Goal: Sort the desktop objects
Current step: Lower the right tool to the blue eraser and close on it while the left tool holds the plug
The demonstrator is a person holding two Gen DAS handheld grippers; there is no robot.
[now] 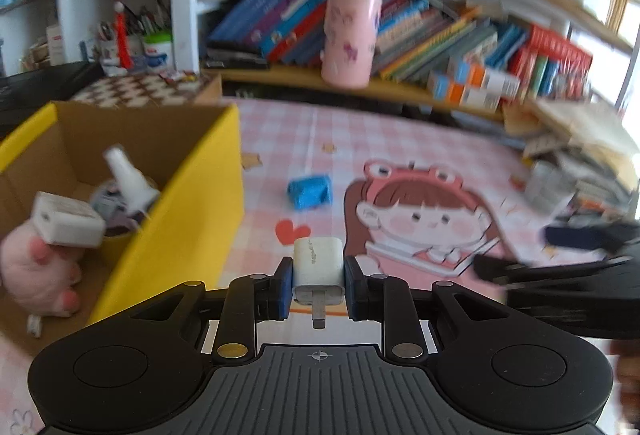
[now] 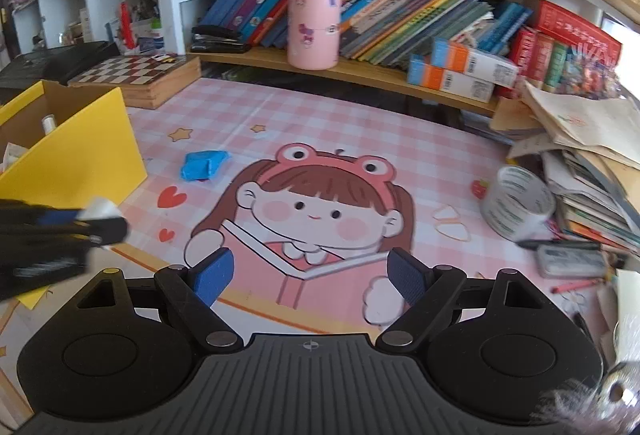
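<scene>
Left gripper (image 1: 318, 285) pinches the white charger (image 1: 318, 267) (right gripper (image 2: 308, 277) gapes idle); next, probably carry it over the yellow box (image 1: 192, 195).

The bench (image 2: 400, 123) is covered in pink-and-white check, printed with a brown-haired cartoon girl in a pink frog hood. A white charger (image 1: 318, 267) is pinched between blue pads (image 1: 283, 287). A yellow box (image 2: 86, 155) is seen at left, a crumpled blue packet (image 2: 204, 165) beside it, a pink cup (image 2: 315, 21) far back.
</scene>
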